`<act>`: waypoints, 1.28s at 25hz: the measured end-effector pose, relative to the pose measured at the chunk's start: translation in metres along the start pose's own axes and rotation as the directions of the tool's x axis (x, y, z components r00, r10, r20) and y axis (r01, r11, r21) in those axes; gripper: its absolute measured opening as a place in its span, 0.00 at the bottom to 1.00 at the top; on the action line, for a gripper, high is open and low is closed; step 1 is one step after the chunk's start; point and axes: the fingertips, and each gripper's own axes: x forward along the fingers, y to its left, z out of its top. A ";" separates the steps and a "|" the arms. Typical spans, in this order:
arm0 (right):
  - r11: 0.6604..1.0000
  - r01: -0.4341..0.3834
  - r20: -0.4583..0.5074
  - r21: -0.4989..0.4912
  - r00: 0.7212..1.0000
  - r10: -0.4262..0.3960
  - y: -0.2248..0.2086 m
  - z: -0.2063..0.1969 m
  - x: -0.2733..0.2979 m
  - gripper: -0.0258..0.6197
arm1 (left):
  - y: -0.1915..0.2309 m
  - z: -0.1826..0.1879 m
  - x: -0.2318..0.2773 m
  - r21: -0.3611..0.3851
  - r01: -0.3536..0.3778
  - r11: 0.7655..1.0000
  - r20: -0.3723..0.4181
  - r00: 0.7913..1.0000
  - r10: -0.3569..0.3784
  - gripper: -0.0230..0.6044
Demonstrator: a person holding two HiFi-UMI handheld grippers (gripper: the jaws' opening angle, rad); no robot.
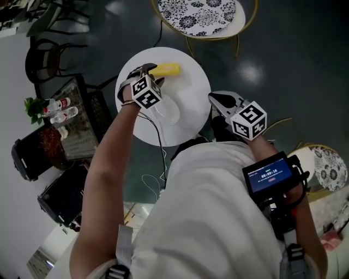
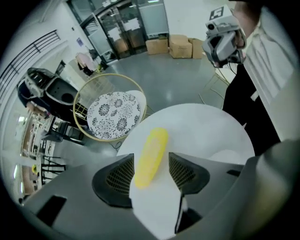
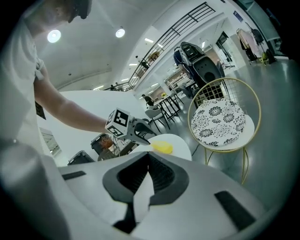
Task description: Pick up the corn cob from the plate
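The yellow corn cob [image 1: 168,69] lies at the far edge of the round white table [image 1: 191,92]. A faint white plate [image 1: 173,115] shows nearer the table's middle, and the cob does not rest on it. My left gripper [image 1: 151,70] is open, its jaws on either side of the cob's [image 2: 151,154] near end; the left pad [image 2: 119,178] is close against it and a gap remains on the right. My right gripper [image 1: 214,98] hovers at the table's right edge, jaws shut on nothing [image 3: 149,155]. From there the cob [image 3: 162,147] appears small, past the left gripper [image 3: 140,133].
A gold-framed chair with a black-and-white patterned seat [image 1: 199,13] stands just beyond the table. A dark rack holding bottles [image 1: 60,111] is at the left. A second patterned stool [image 1: 327,166] stands at the right. Cardboard boxes [image 2: 171,46] sit far off on the floor.
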 end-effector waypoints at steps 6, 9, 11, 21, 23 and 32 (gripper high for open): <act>0.997 -0.055 -0.020 -0.058 0.998 0.054 0.009 0.011 0.008 0.05 | -0.020 0.003 -0.041 -0.191 -0.079 0.978 0.093 0.991 0.098 0.40; 0.994 -0.076 -0.032 -0.078 0.997 0.073 0.013 0.019 0.013 0.05 | -0.026 0.002 -0.063 -0.293 -0.102 0.951 0.145 0.978 0.150 0.40; 0.992 -0.084 -0.040 -0.090 0.996 0.081 0.014 0.024 0.018 0.05 | -0.031 0.003 -0.076 -0.355 -0.102 0.929 0.179 0.968 0.175 0.40; 0.978 -0.110 -0.058 -0.177 0.993 0.102 0.047 0.051 0.033 0.05 | -0.056 -0.016 -0.160 -0.730 -0.092 0.678 0.324 0.826 0.461 0.09; 0.976 -0.109 -0.059 -0.190 0.993 0.099 0.063 0.058 0.031 0.05 | -0.066 -0.024 -0.182 -0.779 -0.062 0.625 0.340 0.795 0.503 0.05; 0.966 -0.125 -0.047 -0.226 0.992 0.117 0.127 0.056 0.013 0.05 | -0.133 -0.046 -0.238 -0.866 0.047 0.497 0.380 0.708 0.595 0.05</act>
